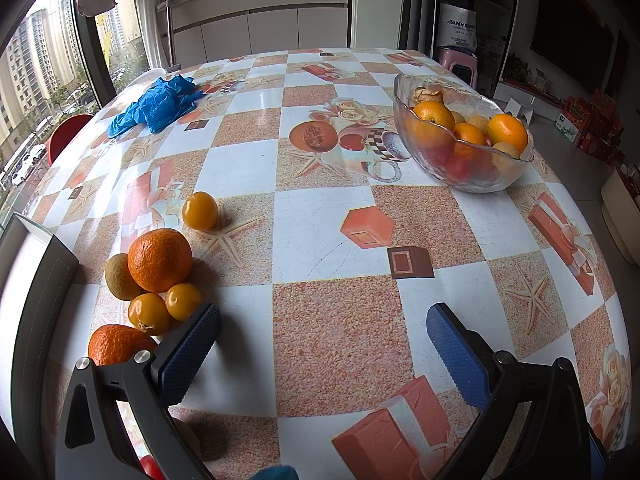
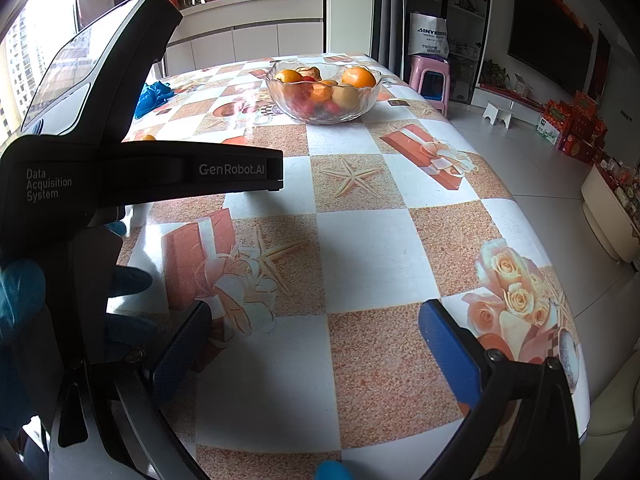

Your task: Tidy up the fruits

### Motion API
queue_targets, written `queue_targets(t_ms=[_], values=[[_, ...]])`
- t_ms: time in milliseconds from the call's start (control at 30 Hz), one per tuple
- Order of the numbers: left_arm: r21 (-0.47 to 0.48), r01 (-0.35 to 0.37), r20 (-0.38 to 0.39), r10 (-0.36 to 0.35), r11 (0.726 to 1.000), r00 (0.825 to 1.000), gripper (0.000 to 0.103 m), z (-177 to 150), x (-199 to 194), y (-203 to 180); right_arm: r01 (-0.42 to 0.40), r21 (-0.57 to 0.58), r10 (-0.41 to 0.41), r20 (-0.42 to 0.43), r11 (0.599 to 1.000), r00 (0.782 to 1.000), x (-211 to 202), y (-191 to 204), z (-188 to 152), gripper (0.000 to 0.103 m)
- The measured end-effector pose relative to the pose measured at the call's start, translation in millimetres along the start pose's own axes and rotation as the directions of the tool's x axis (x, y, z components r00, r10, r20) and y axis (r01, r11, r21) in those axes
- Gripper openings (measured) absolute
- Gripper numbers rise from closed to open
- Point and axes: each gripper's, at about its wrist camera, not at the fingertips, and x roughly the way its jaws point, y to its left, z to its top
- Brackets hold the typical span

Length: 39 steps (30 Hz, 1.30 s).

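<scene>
A glass bowl (image 1: 472,176) (image 2: 324,110) holding several oranges and other fruit stands at the far right of the table. Loose fruit lies near the left edge: a large orange (image 1: 160,260), a brownish fruit (image 1: 118,278), three small yellow fruits (image 1: 200,211) (image 1: 183,301) (image 1: 148,314) and another orange (image 1: 118,344). My left gripper (image 1: 324,320) is open just right of that cluster, nothing between its fingers. In the right wrist view my right gripper (image 2: 316,320) is open over bare tablecloth, with the left gripper's black body (image 2: 120,160) close on its left.
Blue gloves (image 1: 156,106) (image 2: 152,94) lie crumpled at the far left of the table. A grey chair back (image 1: 36,300) stands at the left edge. A pink stool (image 2: 430,76) and red boxes (image 2: 572,128) are on the floor to the right.
</scene>
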Motion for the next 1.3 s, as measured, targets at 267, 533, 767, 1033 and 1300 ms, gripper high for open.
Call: queue_targets(t_ms=[267, 533, 767, 1033, 1300], values=[[0.069, 0.024, 0.039, -0.027, 0.997, 0.999, 0.103, -3.7, -21.8, 2.0, 0.000, 0.000, 0.000, 0.001, 1.000, 1.000, 0.0, 0.0, 0.1, 0.103], [0.130, 0.067, 0.170, -0.089, 0.989, 0.981, 0.103, -23.7, -109.7, 44.4, 0.000, 0.000, 0.000, 0.001, 1.000, 1.000, 0.4, 0.1, 0.4, 0.103], [0.089, 0.031, 0.082, -0.038, 0.996, 0.996, 0.103, -90.7, -116.0, 108.6, 0.000, 0.000, 0.000, 0.001, 1.000, 1.000, 0.3, 0.0, 0.2, 0.103], [0.048, -0.001, -0.021, 0.002, 0.999, 1.000, 0.103, -108.6, -83.7, 139.8, 0.000, 0.000, 0.000, 0.000, 1.000, 1.000, 0.1, -0.1, -0.1, 0.103], [0.048, 0.011, -0.019, -0.010, 0.999, 1.000, 0.103, -104.6, -74.3, 138.4, 0.000, 0.001, 0.000, 0.000, 1.000, 1.000, 0.4, -0.1, 0.3, 0.103]])
